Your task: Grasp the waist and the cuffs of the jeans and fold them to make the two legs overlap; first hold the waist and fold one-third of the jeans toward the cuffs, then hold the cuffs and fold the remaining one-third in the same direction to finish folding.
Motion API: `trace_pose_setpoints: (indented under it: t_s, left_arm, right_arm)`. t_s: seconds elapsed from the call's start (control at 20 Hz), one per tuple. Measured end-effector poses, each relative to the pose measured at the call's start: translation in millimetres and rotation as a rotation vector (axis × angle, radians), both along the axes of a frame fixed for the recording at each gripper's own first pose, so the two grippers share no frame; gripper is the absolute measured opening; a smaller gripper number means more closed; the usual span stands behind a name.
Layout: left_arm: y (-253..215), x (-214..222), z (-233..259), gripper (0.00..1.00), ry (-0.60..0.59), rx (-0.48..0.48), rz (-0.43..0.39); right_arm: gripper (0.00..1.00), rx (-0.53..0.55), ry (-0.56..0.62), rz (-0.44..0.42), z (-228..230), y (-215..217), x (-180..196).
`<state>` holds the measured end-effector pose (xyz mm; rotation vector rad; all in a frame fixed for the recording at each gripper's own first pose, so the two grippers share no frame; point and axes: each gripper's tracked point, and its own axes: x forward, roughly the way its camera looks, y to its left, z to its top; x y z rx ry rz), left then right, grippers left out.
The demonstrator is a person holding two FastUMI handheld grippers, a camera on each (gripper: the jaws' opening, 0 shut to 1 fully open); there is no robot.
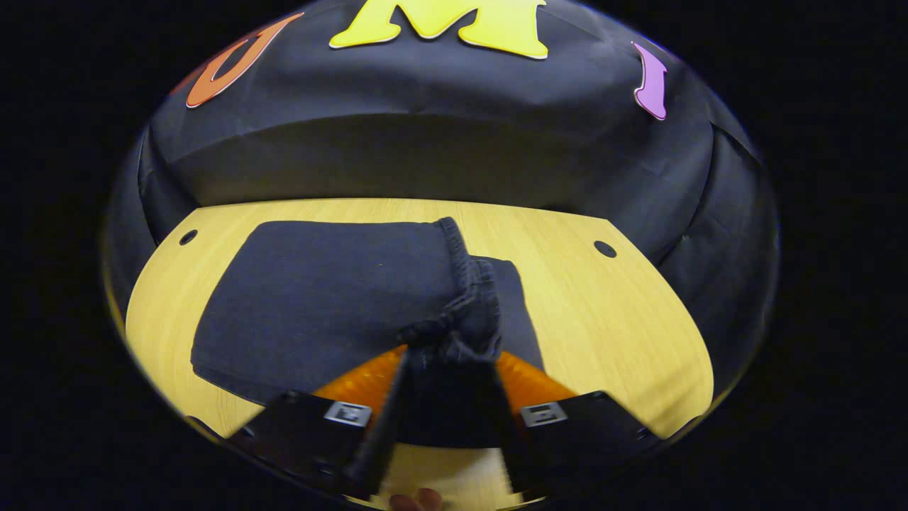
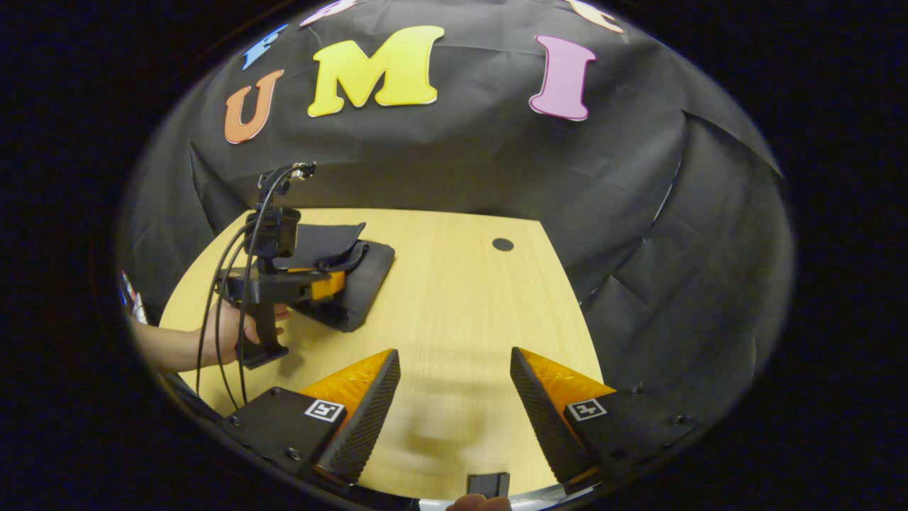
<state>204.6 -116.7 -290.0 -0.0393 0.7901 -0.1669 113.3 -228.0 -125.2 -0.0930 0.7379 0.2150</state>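
The dark jeans point(image 1: 319, 305) lie folded into a compact block on the wooden table point(image 1: 603, 312). My left gripper point(image 1: 452, 358) is shut on a bunched hem of the jeans and holds it just above the top layer, at the block's right end. In the right gripper view the folded jeans point(image 2: 358, 284) rest at the table's left, with the left gripper point(image 2: 333, 280) clamped on their near edge and a person's hand point(image 2: 230, 330) holding its handle. My right gripper point(image 2: 454, 365) hovers open over bare table point(image 2: 454, 284), well right of the jeans, with nothing between its fingers.
Round holes point(image 1: 605, 248) point(image 1: 188, 237) mark the table's far corners; one hole point(image 2: 503, 244) shows in the right gripper view. Cables point(image 2: 220, 305) hang from the left gripper. The black cloth wall point(image 2: 496, 163) stands close behind the table.
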Motion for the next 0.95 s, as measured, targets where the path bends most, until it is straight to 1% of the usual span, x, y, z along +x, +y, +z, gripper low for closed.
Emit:
trace_pose_setpoints:
  t_s: [0.1,0.2,0.35,0.5,0.65,0.7,0.8,0.9,0.95]
  left_arm:
    - [-4.7,-6.5,16.0,1.0,-0.002,-0.012,0.007]
    - [-2.4,-11.2,34.6,1.0,-0.028,-0.015,0.016]
    - [8.2,-24.8,78.8,1.0,-0.095,-0.023,0.032]
    - [34.0,-41.6,144.2,1.0,-0.216,-0.031,0.062]
    - [62.8,-65.2,217.3,1.0,-0.366,-0.026,0.071]
    - [68.2,-81.8,234.5,0.99,-0.409,-0.024,0.069]
    - [83.8,-107.9,280.9,0.98,-0.502,-0.018,0.072]
    - [107.8,-133.1,321.6,0.99,-0.594,0.011,0.093]
    - [118.3,-146.3,338.3,0.88,-0.636,0.029,0.109]
  right_arm:
    - [0.96,0.025,-0.048,0.01,10.6,10.5,14.7]
    - [0.98,0.053,-0.101,0.01,24.5,16.7,24.2]
    - [0.98,0.087,-0.173,0.001,47.5,24.7,30.2]
    - [0.98,0.125,-0.278,-0.027,87.0,36.6,29.8]
    - [0.96,0.165,-0.394,-0.031,135.7,61.2,13.1]
    - [0.98,0.165,-0.433,-0.031,151.0,69.6,5.3]
    - [0.96,0.185,-0.497,-0.038,175.6,85.9,-15.7]
    - [0.96,0.208,-0.541,-0.05,193.2,98.5,-44.0]
    - [0.96,0.214,-0.569,-0.056,199.8,104.2,-56.0]
